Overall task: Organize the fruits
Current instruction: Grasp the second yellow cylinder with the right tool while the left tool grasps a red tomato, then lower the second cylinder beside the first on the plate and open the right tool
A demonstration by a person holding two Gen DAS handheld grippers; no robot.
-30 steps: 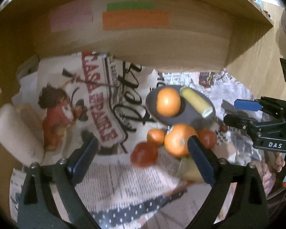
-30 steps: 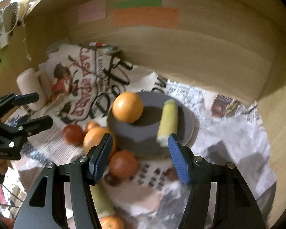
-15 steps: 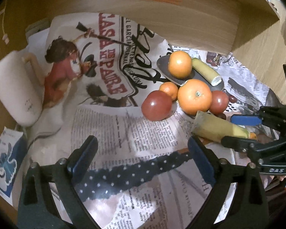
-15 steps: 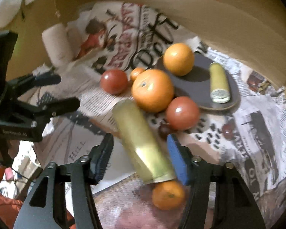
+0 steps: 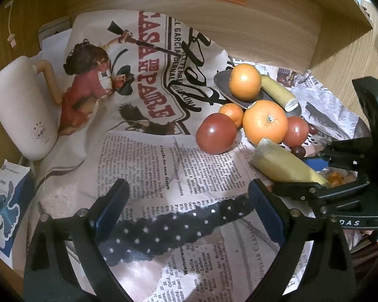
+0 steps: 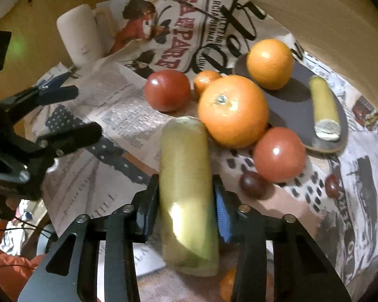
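Note:
A grey plate (image 6: 297, 110) holds an orange (image 6: 269, 63) and a short yellow-green banana piece (image 6: 323, 105). In front of it lie a large orange (image 6: 233, 110), a small mandarin (image 6: 205, 80), two red tomatoes (image 6: 166, 90) (image 6: 279, 154) and two dark grapes (image 6: 253, 184). My right gripper (image 6: 186, 196) is shut on a long yellow-green banana piece (image 6: 186, 186), which also shows in the left wrist view (image 5: 282, 163). My left gripper (image 5: 189, 211) is open and empty over the newspaper (image 5: 148, 156), left of the fruit.
A beige mug (image 5: 22, 110) lies on its side at the left. A wooden shelf wall (image 5: 239, 22) rises behind the plate. A blue-and-white carton (image 5: 5, 203) sits at the near left. Another small orange fruit (image 6: 228, 284) lies under the right gripper.
Both grippers pulled back from the plate. The right gripper came around the long banana piece and closed on it. The left gripper stayed open.

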